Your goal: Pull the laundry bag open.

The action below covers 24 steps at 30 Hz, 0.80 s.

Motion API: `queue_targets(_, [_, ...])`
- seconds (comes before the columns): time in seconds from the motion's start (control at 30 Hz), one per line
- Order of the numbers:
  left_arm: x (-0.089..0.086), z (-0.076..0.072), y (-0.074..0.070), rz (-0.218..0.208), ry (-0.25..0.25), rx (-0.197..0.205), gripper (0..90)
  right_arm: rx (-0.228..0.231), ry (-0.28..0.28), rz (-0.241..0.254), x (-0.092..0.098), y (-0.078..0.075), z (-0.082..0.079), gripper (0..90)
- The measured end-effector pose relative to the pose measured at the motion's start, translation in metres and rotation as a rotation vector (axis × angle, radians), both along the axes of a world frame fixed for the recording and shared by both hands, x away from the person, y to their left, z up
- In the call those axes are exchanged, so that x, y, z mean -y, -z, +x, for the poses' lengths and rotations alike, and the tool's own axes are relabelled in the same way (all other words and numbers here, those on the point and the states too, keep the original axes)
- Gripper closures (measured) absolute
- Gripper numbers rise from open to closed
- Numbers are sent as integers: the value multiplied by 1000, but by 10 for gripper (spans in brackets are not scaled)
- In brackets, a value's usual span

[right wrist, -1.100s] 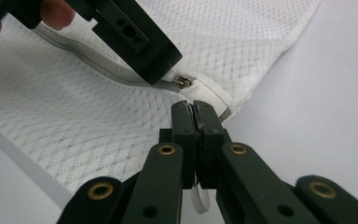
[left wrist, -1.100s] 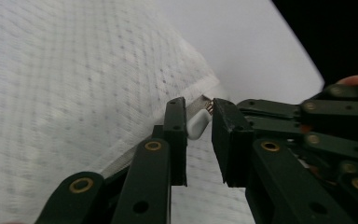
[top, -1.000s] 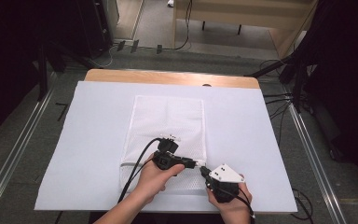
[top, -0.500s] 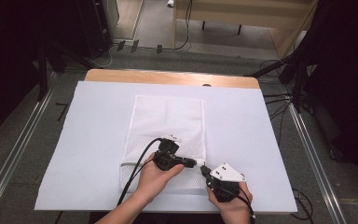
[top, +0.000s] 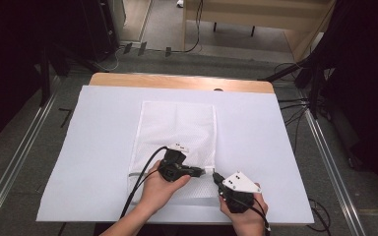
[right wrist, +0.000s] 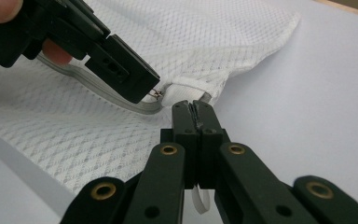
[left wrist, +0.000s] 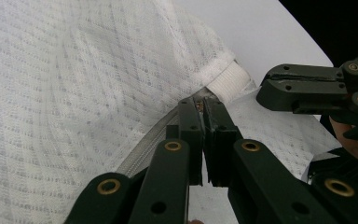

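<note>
At mesh bag's (top: 177, 132) near edge, left tongs (left wrist: 201, 108) pinching zipper pull (left wrist: 199, 105), right tongs (right wrist: 195, 112) clamping its corner.

The near edge of the mesh bag (top: 177, 132) is covered in the high view by the left hand (top: 160, 184) and the left tool (top: 207, 172). The zipper pull (left wrist: 199, 105) is largely enclosed between the left tool's jaws; its form cannot be determined. The item pinched by the right tool (right wrist: 196, 111) is too small to identify. Both forearms are cut off by the bottom edge.
</note>
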<state>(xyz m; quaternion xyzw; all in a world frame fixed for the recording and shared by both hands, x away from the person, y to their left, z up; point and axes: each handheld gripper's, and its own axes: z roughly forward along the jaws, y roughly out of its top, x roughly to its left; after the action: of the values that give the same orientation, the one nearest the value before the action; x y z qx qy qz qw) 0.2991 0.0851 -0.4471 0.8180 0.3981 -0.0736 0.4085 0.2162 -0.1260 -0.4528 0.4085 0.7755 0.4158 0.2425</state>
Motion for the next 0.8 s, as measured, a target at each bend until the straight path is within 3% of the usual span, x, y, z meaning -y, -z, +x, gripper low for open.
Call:
queue_targets(0.17, [-4,-2,-3,-1,4,15,879,10,0,8,-1,-4,-1,900])
queue_targets(0.43, [-16,-3,0,37,-24,41,879,24,-2,2,-2,-8,-2,900])
queue_targets(0.8, [-67,-1,9,31,-107,20,879,36,12,-1,1,-11,-3,900])
